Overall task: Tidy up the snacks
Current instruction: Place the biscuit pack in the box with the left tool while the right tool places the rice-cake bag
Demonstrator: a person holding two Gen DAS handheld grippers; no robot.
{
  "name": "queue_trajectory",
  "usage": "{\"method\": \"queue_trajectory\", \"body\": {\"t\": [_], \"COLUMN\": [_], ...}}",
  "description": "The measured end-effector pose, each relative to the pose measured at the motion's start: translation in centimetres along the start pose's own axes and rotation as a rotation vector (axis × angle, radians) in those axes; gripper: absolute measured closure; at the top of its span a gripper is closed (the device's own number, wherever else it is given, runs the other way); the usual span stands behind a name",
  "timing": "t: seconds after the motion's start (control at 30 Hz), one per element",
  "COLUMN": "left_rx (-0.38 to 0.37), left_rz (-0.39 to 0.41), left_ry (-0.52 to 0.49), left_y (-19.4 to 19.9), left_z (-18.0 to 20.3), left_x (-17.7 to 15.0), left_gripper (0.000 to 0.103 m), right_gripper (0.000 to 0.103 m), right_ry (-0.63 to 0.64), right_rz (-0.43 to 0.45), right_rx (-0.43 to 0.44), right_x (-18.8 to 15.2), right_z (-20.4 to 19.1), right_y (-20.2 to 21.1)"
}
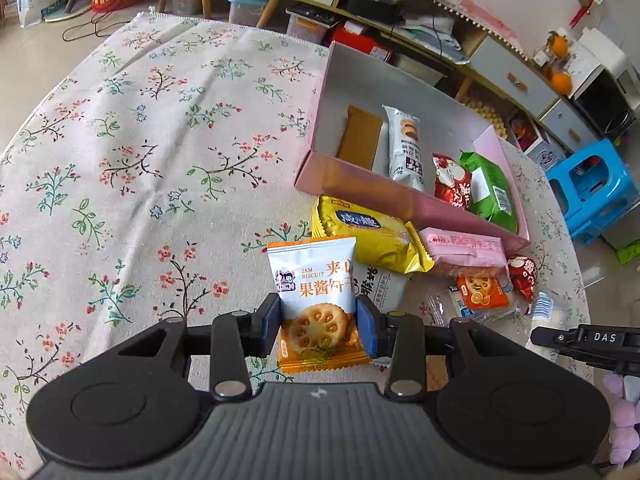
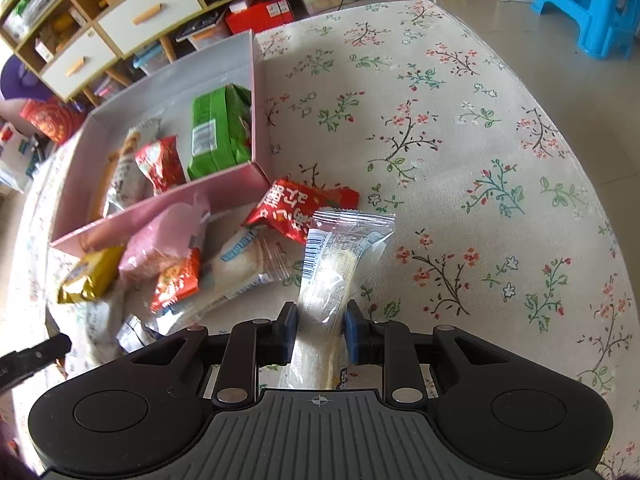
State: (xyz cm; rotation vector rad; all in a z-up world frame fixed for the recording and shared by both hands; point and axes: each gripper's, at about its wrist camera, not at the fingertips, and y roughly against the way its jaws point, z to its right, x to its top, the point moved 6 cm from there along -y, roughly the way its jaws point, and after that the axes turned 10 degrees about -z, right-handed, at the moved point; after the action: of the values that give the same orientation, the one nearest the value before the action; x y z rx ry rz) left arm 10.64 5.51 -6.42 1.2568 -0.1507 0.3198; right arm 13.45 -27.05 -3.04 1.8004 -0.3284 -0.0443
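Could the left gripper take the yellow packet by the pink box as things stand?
Probably not yet. The left gripper has its jaws shut on the jam biscuit packet, so it is occupied. The yellow packet lies uncovered just beyond, in front of the pink box, otherwise unobstructed.

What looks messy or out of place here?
Nothing is torn or spilled. The pink box holds four snacks in a row, but a loose pile sits outside its front wall, with the yellow packet overlapping others. Each tongs holds a packet above the cloth.
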Motion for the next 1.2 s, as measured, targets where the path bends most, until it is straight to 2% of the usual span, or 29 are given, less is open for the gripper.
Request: {"method": "queue_trajectory", "body": {"t": [0.4,0.63,0.93,1.2], "left_rx": [-0.057,-0.066,0.005,0.044], "left_rz": [0.046,0.118,0.160,0.200], "left_ry": [0.023,-0.016,-0.114,-0.208], "left_y": [1.3,2.0,-0.4,-3.3], "left_z": [0.7,2.6,4.6,5.3], "left_x": [1.3,3.4,8.1,11.4], "left_gripper": [0.066,0.066,0.066,0.066], "right_gripper": [0.079,0.079,0.079,0.079], "right_ry": [-0.042,-0.055,-0.085,-0.164], "right_rz": [0.068,0.109,0.154,0.155], "right_rx": [0.132,0.203,0.271,0.340], "right_x": [1.5,3.1,6.9,13.0], "right_z": [-1.3,-4.0,-6.9,-8.1], "right_y": [3.5,4.3,3.8,0.4]}}
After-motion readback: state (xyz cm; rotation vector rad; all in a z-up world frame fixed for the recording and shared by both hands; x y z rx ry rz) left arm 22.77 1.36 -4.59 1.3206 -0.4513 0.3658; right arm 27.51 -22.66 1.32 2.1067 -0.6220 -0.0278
